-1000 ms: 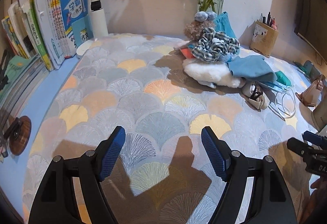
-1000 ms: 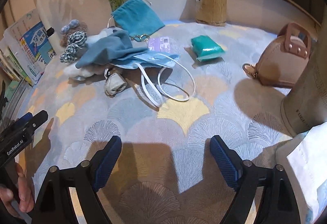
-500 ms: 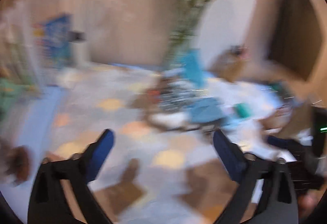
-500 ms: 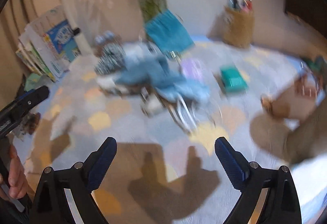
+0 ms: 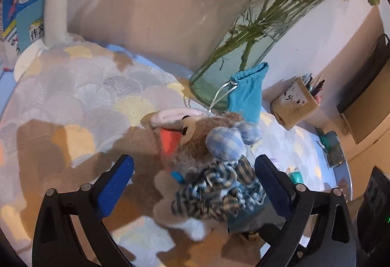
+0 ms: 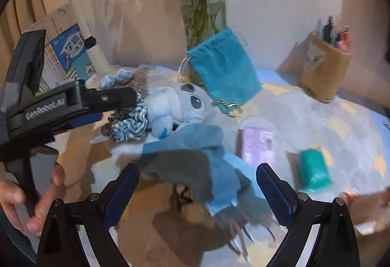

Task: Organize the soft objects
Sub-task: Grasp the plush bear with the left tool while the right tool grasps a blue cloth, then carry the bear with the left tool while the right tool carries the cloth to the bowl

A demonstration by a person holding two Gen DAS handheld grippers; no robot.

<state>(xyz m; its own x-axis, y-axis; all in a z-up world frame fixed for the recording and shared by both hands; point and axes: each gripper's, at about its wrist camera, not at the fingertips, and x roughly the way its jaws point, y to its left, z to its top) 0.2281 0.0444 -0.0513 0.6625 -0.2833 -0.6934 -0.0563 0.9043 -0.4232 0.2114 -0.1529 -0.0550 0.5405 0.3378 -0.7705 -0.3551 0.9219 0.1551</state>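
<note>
A pile of soft things lies on the patterned tablecloth (image 5: 80, 101). In the left wrist view my open left gripper (image 5: 193, 174) hovers over a brown plush toy with blue checked ears (image 5: 214, 135) and a striped scrunchie (image 5: 217, 193), which lie between its fingers. In the right wrist view my open right gripper (image 6: 197, 184) is just above a blue cloth (image 6: 195, 152). Behind it lie a blue plush toy (image 6: 175, 106), the scrunchie (image 6: 129, 123) and a teal drawstring pouch (image 6: 224, 72). The left gripper's body (image 6: 61, 106) reaches in from the left.
A glass vase with green stems (image 5: 238, 54) stands behind the pile. A pen holder (image 6: 324, 67) stands at the back right, books (image 6: 65, 52) and a white lamp post (image 5: 56, 13) at the back left. A purple packet (image 6: 258, 142) and a green packet (image 6: 314, 169) lie right of the cloth.
Both grippers have moved forward from the table's near side to the pile. The left one now straddles the brown plush and scrunchie; the right one is over the blue cloth. Both stayed open.
</note>
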